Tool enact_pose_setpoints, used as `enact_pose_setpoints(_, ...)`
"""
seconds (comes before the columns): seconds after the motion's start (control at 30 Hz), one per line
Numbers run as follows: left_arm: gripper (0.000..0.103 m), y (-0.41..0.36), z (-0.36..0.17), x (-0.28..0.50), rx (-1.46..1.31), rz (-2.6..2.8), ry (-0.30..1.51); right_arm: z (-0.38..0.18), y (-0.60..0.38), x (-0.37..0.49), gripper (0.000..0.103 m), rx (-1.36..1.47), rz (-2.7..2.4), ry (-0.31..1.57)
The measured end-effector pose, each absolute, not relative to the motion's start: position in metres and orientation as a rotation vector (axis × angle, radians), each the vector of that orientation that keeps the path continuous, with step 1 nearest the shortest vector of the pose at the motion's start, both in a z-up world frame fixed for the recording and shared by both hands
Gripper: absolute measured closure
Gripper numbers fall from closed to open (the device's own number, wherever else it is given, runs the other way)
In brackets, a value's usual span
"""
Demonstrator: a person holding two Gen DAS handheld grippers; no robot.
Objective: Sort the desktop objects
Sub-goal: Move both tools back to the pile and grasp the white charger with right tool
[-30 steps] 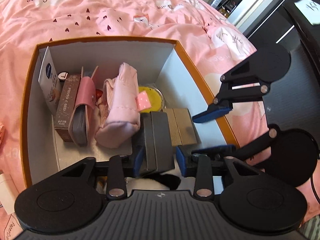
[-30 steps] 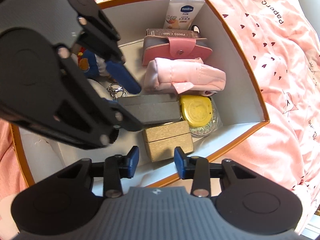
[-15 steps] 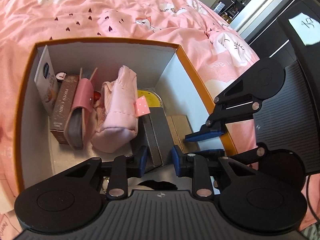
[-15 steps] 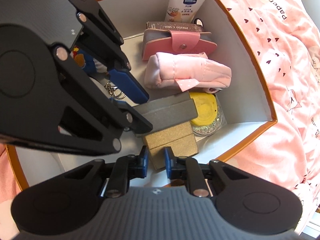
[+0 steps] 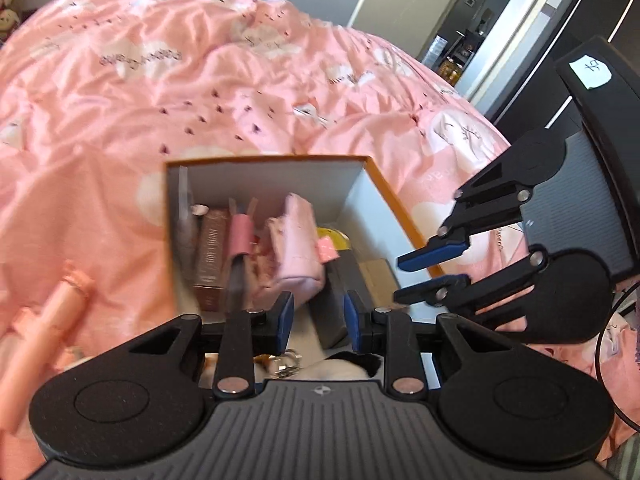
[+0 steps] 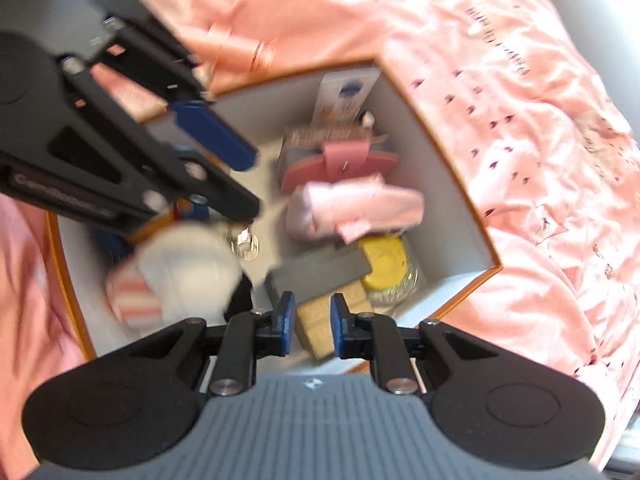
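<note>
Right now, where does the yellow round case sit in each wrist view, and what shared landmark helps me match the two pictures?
Left wrist: yellow case is a sliver near picture centre, mostly hidden behind the pink pouch.
Right wrist: yellow case lies right of centre, in the box's near-right corner, below the pink pouch.
Shared landmark: the orange-rimmed box and the grey box beside the case.
</note>
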State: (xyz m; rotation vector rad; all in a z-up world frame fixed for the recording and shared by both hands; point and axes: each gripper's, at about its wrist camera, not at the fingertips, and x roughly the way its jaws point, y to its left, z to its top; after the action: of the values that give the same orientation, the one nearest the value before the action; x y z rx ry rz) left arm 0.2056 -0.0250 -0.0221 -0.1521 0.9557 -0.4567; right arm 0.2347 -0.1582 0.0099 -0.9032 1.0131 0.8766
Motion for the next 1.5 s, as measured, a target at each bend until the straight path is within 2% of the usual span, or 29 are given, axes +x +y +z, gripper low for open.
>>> enact_pose_setpoints(0.37, 0.070, 0.073, 0.013, 0.177, -0.019, -0.262, 0.928, 0.043, -0.089, 0.205, 0.084, -0.521, 0.987, 0.970)
enact_pose_setpoints(0.6, 0.066, 0.120, 0.005, 0.167, 0.065, -0.157, 0.959, 0.011, -0.014, 0.192, 0.084, -0.377, 1.004, 1.028)
enact_pose_setpoints(0.73, 0.058, 0.139, -0.011, 0.164, 0.140, -0.122, 0.989, -0.017, 0.017, 0.192, 0.079, -0.338, 0.945, 1.077)
enact_pose_setpoints(0.87, 0.057, 0.149, -0.027, 0.165, 0.197, -0.144, 1.010, -0.049, 0.036, 0.201, 0.072, -0.306, 0.818, 1.138)
enact_pose_setpoints(1.0, 0.056, 0.153, -0.040, 0.168, 0.241, -0.170, 1.010, -0.072, 0.049, 0.207, 0.071, -0.331, 0.704, 1.159)
enact_pose_setpoints(1.2, 0.055, 0.152, -0.054, 0.174, 0.312, -0.231, 1.038, -0.091, 0.061, 0.217, 0.064, -0.306, 0.626, 1.209)
enact_pose_setpoints(1.27, 0.055, 0.152, -0.058, 0.176, 0.321, -0.234, 1.043, -0.095, 0.063, 0.220, 0.059, -0.304, 0.608, 1.211)
enact_pose_setpoints(1.5, 0.055, 0.156, -0.063, 0.180, 0.322, -0.241, 1.061, -0.107, 0.069, 0.228, 0.056, -0.340, 0.558, 1.213)
